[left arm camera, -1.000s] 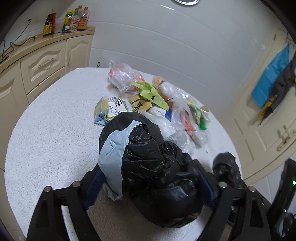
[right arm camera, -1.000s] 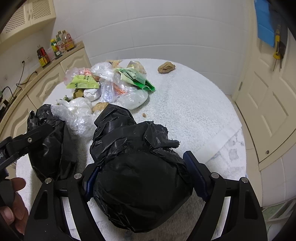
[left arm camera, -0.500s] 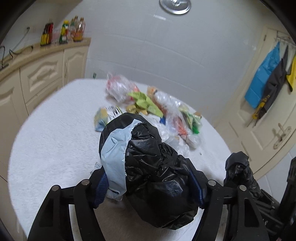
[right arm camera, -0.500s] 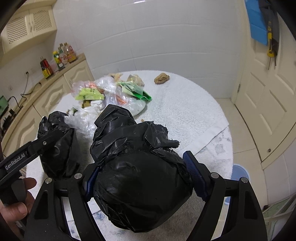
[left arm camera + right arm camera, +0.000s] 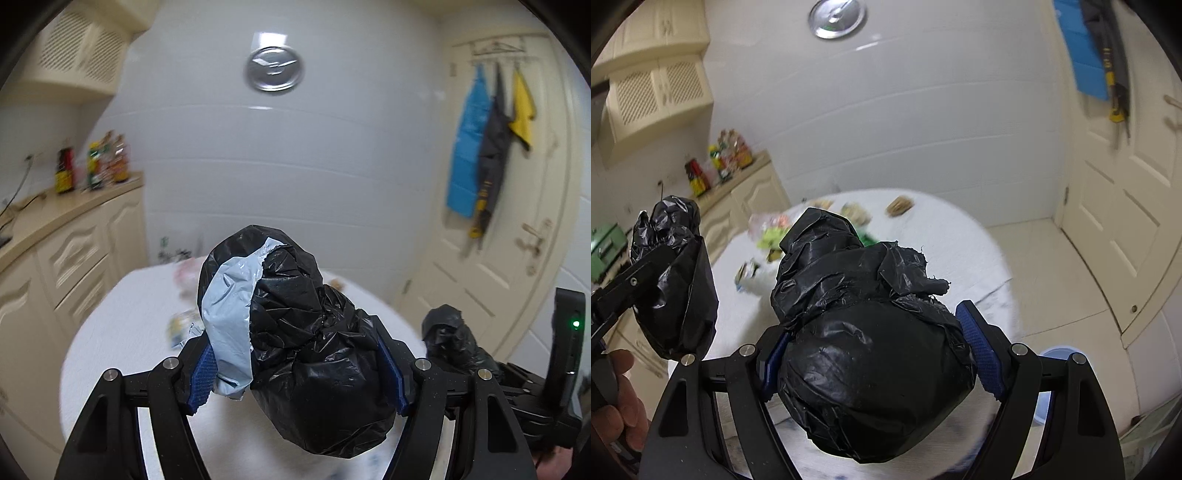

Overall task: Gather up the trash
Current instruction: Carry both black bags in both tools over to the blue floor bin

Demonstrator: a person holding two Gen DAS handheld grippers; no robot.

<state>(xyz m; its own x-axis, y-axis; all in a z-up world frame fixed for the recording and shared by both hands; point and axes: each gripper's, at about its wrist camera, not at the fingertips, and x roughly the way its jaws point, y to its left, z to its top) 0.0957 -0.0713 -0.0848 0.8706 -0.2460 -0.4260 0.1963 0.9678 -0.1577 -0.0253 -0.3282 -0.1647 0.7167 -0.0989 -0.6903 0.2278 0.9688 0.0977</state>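
Observation:
My left gripper [image 5: 295, 369] is shut on a black trash bag with a pale blue patch [image 5: 295, 332], held up above the round white table [image 5: 122, 332]. My right gripper [image 5: 875, 354] is shut on a second black trash bag [image 5: 871, 350], also raised. Each bag shows in the other view: the right one in the left wrist view [image 5: 454, 343], the left one in the right wrist view [image 5: 676, 280]. Loose wrappers and plastic bags [image 5: 772, 232] lie blurred on the table behind the bags.
Cream cabinets with bottles [image 5: 92, 166] stand at the left. A white door [image 5: 1119, 206] with hanging cloths [image 5: 476, 147] is at the right. A blue bin [image 5: 1052, 354] sits on the floor beside the table. A brown lump [image 5: 900, 204] lies at the table's far edge.
Both grippers have lifted and tilted upward with their bags. The table and the trash pile have dropped lower and farther in both views, and more wall shows.

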